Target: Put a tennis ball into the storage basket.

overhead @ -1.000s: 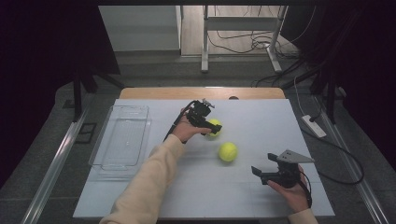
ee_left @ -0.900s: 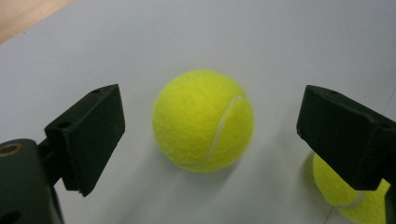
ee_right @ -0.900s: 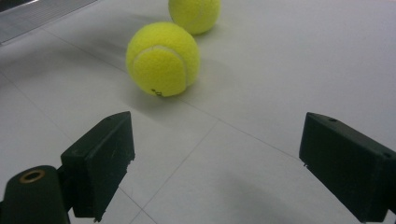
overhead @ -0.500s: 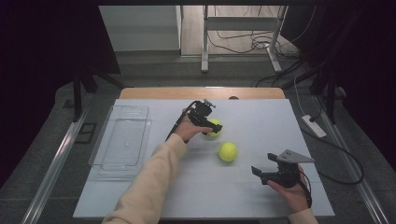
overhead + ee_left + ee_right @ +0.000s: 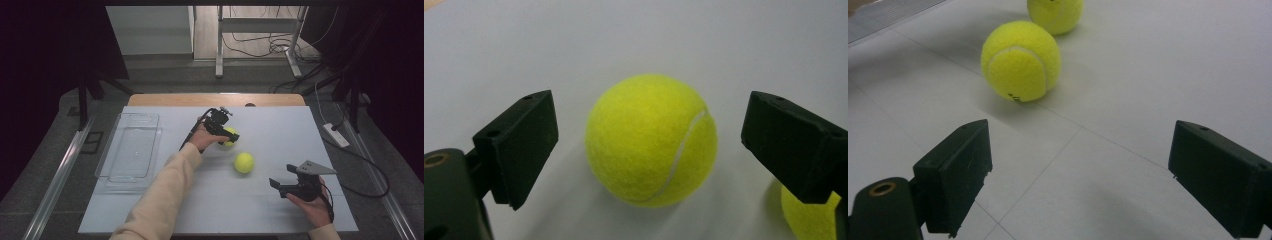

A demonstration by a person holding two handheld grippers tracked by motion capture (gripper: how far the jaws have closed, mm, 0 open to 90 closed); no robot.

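While my left tongs (image 5: 649,150) stand spread around the far tennis ball (image 5: 651,140), with bare gaps on both sides, nothing blocks them; the second ball (image 5: 244,162) lies at about five o'clock from the first, near but apart. My right tongs (image 5: 1078,185) hang spread and empty over the table (image 5: 280,125), that second ball at their eleven o'clock. At nine o'clock, the clear plastic tray (image 5: 127,150) holds nothing.
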